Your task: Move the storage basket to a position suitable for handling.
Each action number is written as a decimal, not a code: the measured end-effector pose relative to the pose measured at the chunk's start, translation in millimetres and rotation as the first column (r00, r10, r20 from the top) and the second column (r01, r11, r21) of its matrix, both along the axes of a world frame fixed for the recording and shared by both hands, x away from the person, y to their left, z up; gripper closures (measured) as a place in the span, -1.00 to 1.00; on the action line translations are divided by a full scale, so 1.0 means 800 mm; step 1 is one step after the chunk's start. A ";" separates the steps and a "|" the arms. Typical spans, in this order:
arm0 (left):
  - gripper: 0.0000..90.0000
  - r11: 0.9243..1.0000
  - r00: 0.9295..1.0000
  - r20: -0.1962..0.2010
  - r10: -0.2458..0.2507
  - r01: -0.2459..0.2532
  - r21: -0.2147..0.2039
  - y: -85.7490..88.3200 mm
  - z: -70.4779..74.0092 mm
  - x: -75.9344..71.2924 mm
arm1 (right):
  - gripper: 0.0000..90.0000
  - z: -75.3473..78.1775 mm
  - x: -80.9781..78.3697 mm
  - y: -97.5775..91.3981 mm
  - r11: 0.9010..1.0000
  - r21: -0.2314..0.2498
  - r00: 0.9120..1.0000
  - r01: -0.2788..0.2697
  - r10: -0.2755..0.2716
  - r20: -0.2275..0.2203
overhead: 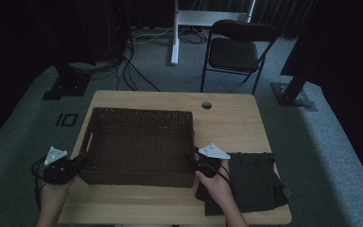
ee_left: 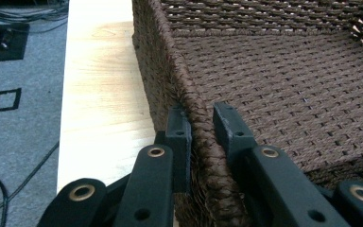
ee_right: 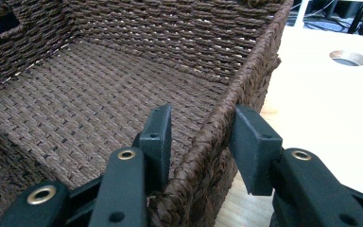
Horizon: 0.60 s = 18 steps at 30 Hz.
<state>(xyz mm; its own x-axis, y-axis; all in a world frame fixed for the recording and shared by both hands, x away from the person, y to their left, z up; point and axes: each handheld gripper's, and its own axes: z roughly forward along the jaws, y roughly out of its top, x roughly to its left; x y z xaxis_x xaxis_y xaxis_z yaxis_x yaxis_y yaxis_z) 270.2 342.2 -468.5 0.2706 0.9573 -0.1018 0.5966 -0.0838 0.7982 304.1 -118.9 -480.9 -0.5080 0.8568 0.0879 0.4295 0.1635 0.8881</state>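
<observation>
the left gripper [overhead: 78, 163] is seen at the left end of the basket [overhead: 139, 124], held in the person's left hand [overhead: 54, 191] just off the table's left edge. in the left gripper view, its jaws are clamped on the basket's left wall [ee_left: 189, 99], one jaw outside over the table [ee_left: 104, 94] and the other inside over the woven floor; the rim is pinched between them. left of this gripper, grey carpet [ee_left: 14, 127] with a black cable is shown below the table edge.

between the two grippers the basket is set on the table, its near wall running from one gripper to the other and its inside bare. a handle slot is cut into the left end wall, just beyond the left gripper.

the right gripper [overhead: 194, 162] is found at the basket's near right corner, held in the right hand [overhead: 217, 184]. in the right gripper view, its jaws are closed on the right wall [ee_right: 246, 80], one jaw inside the basket and one outside over the table. beyond the outer jaw a round hole [ee_right: 348, 57] in the tabletop is shown.

just to the right of the right gripper a dark cloth [overhead: 255, 182] lies flat on the table, partly under the right hand. well beyond both grippers, a black chair [overhead: 236, 49] stands on the carpet.
</observation>
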 end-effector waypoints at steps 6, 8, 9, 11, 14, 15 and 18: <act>0.73 1.000 1.000 -0.002 -0.004 0.004 0.009 0.000 0.001 0.000 | 0.32 0.000 0.000 0.001 1.000 -0.006 1.000 0.001 -0.001 0.001; 0.73 1.000 1.000 -0.002 -0.002 0.002 0.011 -0.001 0.001 0.000 | 0.32 0.000 0.000 0.000 1.000 -0.005 1.000 0.002 -0.002 0.001; 0.73 1.000 1.000 -0.002 -0.004 0.004 0.013 -0.001 0.001 0.000 | 0.32 0.000 0.000 0.000 1.000 0.001 1.000 0.003 -0.003 0.001; 0.72 1.000 1.000 -0.003 -0.003 0.003 0.012 0.000 0.001 0.001 | 0.32 0.000 0.000 0.000 1.000 0.001 1.000 0.003 -0.003 0.003; 0.66 1.000 1.000 -0.005 -0.010 0.010 0.005 0.002 0.001 0.002 | 0.27 0.000 0.001 -0.001 1.000 0.017 1.000 -0.007 0.007 0.006; 0.66 1.000 1.000 -0.008 -0.019 0.019 0.004 0.002 0.001 0.003 | 0.22 -0.001 0.002 -0.002 1.000 0.027 1.000 -0.014 0.014 0.003; 0.00 0.999 0.999 -0.011 -0.038 0.038 -0.003 0.001 0.003 0.005 | -0.09 0.001 0.006 -0.004 1.000 0.016 1.000 0.000 -0.001 0.016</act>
